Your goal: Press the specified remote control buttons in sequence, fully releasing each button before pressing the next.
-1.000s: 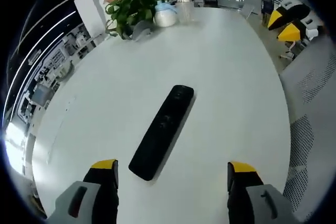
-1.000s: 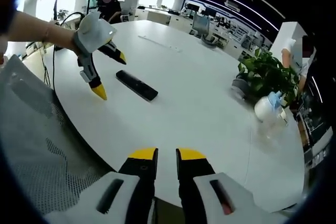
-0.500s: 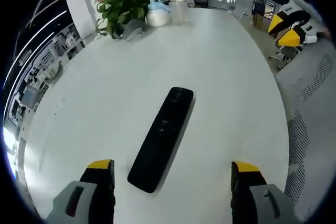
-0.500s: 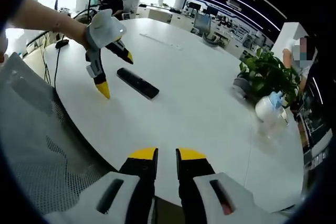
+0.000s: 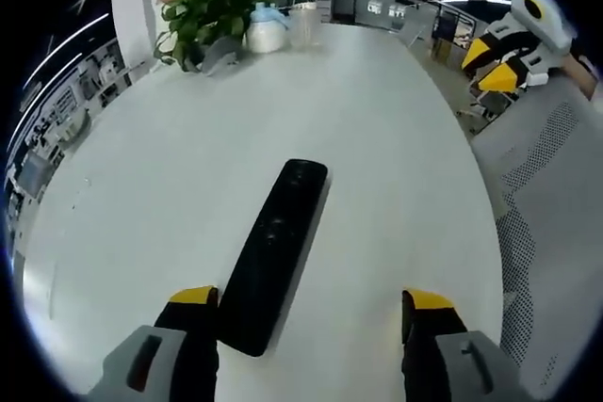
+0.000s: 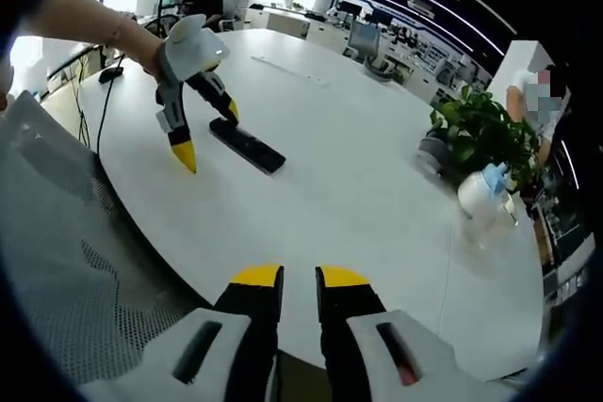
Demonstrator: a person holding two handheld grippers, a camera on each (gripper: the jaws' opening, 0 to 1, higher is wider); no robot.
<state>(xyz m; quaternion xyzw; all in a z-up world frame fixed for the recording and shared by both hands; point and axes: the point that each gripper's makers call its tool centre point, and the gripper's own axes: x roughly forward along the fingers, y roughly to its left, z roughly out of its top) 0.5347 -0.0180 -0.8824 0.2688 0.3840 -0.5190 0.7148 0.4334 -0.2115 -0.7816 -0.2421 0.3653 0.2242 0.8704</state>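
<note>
A long black remote control [image 5: 278,249] lies flat on the white round table [image 5: 396,138], buttons up. My left gripper [image 5: 311,302] hovers open just over its near end. That end sits close beside the left fingertip [image 5: 193,296], and the right fingertip stands well off to the side. In the right gripper view the remote control [image 6: 247,146] lies at the table's far left, with the left gripper [image 6: 207,134] held by a hand and straddling its end. My right gripper [image 6: 300,278] is shut and holds nothing, low over the table's near edge. The right gripper [image 5: 490,65] also appears at the upper right of the left gripper view.
A potted plant [image 5: 212,11], a white bottle [image 5: 266,33] and a clear cup [image 5: 303,24] stand at the table's far end, with a person behind them. A grey mesh chair [image 5: 546,214] is beside the table edge. A cable [image 6: 104,77] lies near the left rim.
The left gripper has come forward and lower over the remote, so its near end is now beside the left fingertip. The right gripper has stayed put and shut.
</note>
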